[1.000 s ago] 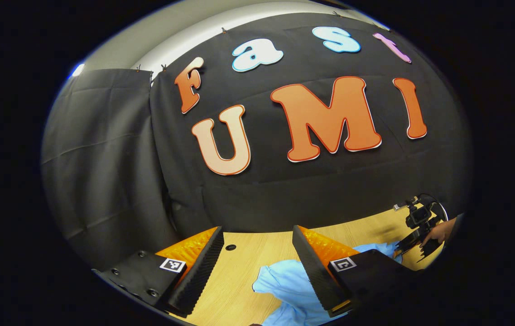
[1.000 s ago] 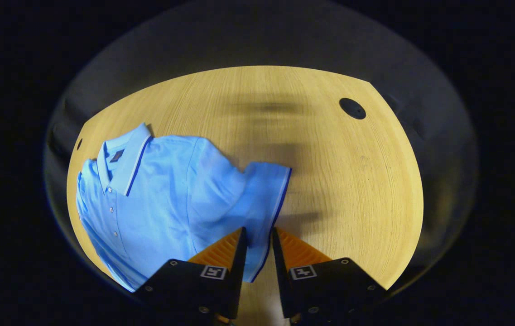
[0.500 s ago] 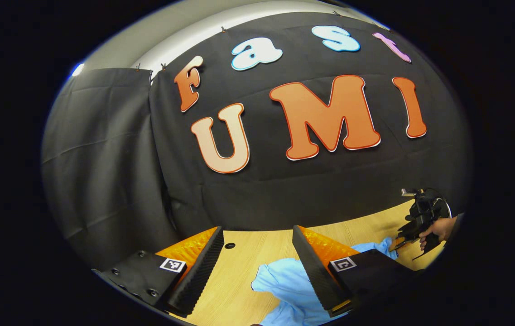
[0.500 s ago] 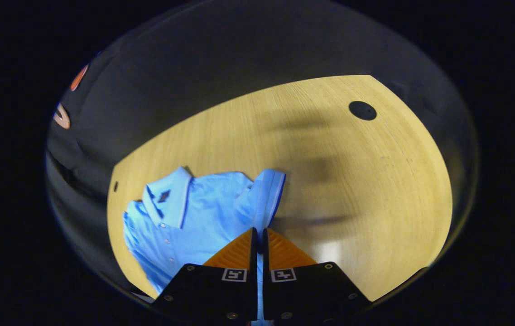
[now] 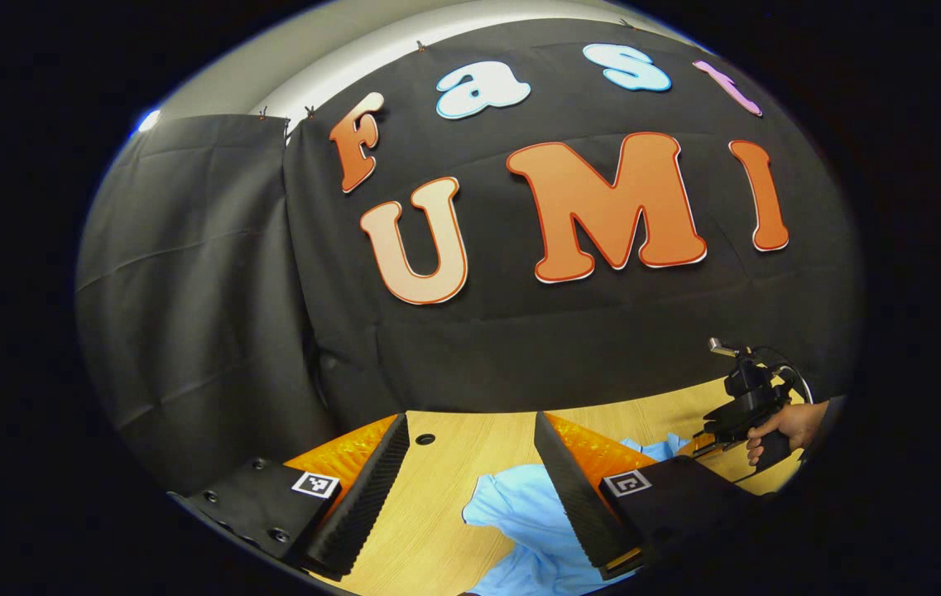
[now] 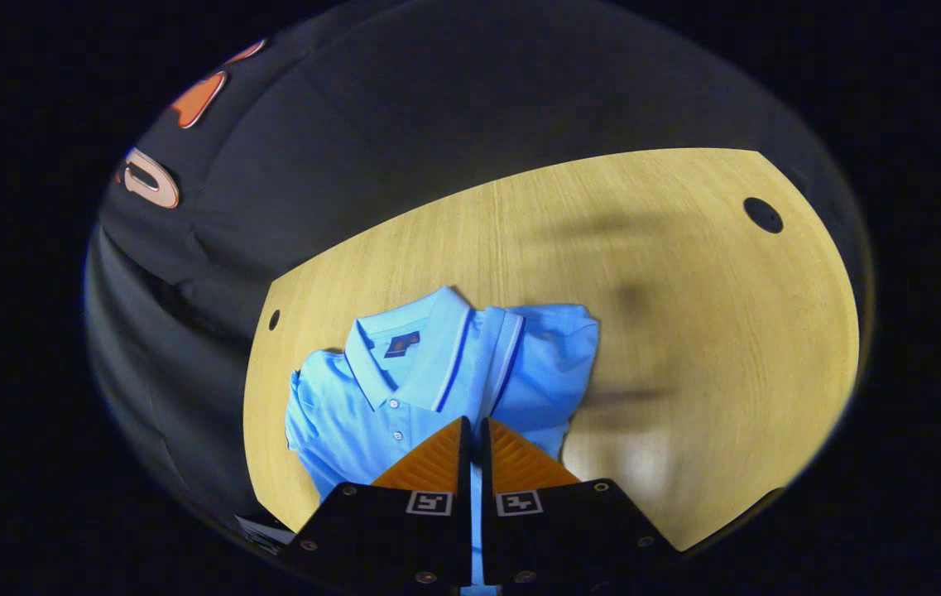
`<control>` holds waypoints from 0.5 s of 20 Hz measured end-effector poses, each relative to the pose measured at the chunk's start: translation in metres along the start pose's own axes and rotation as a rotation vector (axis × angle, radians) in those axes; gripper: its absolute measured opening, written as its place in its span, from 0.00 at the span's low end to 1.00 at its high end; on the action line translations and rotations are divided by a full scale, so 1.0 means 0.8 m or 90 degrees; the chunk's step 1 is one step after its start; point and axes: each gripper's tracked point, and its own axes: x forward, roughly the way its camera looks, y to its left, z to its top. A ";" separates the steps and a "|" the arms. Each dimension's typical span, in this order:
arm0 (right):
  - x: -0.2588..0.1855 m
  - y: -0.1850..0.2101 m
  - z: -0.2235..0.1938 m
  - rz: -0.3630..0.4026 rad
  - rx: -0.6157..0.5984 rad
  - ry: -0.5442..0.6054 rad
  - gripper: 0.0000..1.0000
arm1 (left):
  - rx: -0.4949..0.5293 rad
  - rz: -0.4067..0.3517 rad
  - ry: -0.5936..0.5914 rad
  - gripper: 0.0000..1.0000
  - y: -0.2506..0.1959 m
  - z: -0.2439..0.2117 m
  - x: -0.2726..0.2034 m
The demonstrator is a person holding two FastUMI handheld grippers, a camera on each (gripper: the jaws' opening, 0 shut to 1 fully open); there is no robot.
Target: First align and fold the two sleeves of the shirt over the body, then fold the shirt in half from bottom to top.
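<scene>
In the right gripper view, the right gripper (image 6: 474, 430) at bottom centre is clamped on the sleeve (image 6: 493, 364) of the light-blue collared polo shirt (image 6: 371, 406), lying centre-left on the pale wooden table (image 6: 685, 331) (sleeve drawn over the body). In the left gripper view, the left gripper (image 5: 470, 447) holds its fingers wide apart above the table.

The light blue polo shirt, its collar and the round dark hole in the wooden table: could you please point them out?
Light blue polo shirt (image 6: 346, 414): right gripper view, chest beside the button placket.
Collar (image 6: 429, 356): right gripper view, flat collar panel.
Round dark hole (image 6: 763, 215): right gripper view, its centre in the wooden table.
</scene>
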 end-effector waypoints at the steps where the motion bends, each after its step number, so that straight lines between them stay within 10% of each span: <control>1: 0.002 0.009 -0.002 0.011 0.003 0.006 0.05 | 0.001 0.007 0.010 0.99 0.006 -0.004 0.005; 6: 0.001 0.029 -0.009 0.020 -0.010 0.002 0.08 | -0.044 -0.029 0.071 1.00 0.012 -0.037 0.042; 10: -0.033 0.034 -0.002 0.009 -0.020 -0.047 0.48 | -0.102 -0.103 0.151 1.00 0.002 -0.088 0.079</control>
